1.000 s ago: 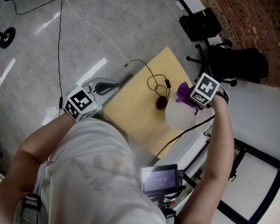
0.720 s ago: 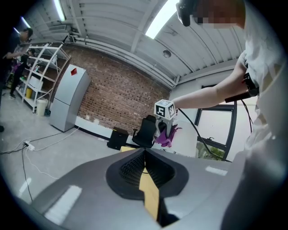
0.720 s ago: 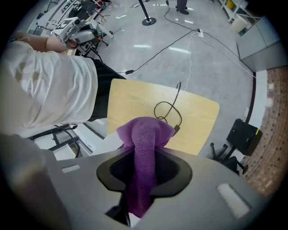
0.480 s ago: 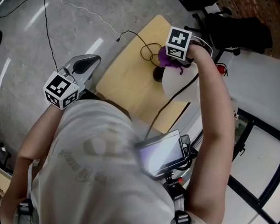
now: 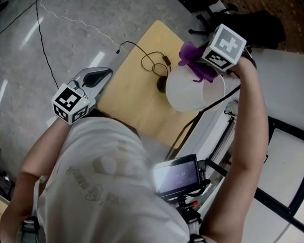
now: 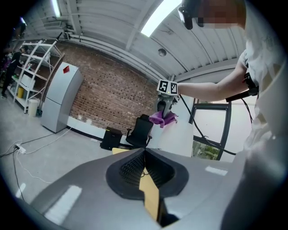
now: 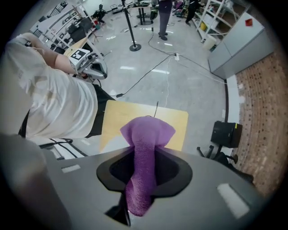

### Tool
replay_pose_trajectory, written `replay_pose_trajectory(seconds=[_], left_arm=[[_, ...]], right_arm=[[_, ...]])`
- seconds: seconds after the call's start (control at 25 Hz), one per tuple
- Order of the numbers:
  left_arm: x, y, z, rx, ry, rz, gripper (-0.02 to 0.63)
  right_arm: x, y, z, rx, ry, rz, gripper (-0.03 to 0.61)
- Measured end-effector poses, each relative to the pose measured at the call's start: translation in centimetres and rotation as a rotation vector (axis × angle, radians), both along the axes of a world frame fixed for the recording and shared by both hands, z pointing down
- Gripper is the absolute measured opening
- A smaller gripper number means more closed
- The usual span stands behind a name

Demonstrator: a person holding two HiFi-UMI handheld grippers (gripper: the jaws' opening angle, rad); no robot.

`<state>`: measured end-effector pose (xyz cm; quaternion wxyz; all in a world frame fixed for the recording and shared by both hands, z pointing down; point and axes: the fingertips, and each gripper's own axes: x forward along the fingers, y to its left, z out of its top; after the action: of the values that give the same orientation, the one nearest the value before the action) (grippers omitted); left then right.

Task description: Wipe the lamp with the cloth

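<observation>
The yellow counter (image 5: 125, 90) carries the table lamp (image 5: 185, 92) near its right edge. The lamp's black cord (image 5: 153, 61) is looped toward the far corner. The purple cloth (image 5: 193, 62) rests against the top of the lamp. The right gripper (image 7: 145, 157) points steeply down, jaws clamped on the cloth. The left gripper (image 6: 145, 152) hangs just off the counter's left edge, jaws closed together and empty.
</observation>
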<state>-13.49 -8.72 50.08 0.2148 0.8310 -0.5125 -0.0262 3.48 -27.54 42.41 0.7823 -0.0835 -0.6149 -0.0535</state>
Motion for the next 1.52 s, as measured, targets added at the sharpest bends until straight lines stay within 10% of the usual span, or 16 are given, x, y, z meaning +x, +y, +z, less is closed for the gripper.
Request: replay_pose_trajectory(seconds=[0.28, 0.84, 1.2, 1.52], left_arm=[[1.3, -0.7, 0.3, -0.002, 0.004, 0.04, 0.002], [-1.1, -2.1, 1.7, -0.073, -0.021, -0.061, 0.002], [0.1, -2.7, 2.3, -0.102, -0.021, -0.028, 0.002], [3.4, -4.1, 0.3, -0.035, -0.012, 0.138, 0.002]], right_arm=[[4.6, -3.3, 0.4, -0.018, -0.028, 0.119, 0.112], [4.3, -2.9, 10.9, -0.283, 0.008, -0.173, 0.11], [7.3, -9.4, 11.7, 0.004, 0.059, -0.086, 0.11], [9.6, -10.4, 1.6, 0.191, -0.21, 0.167, 0.11]])
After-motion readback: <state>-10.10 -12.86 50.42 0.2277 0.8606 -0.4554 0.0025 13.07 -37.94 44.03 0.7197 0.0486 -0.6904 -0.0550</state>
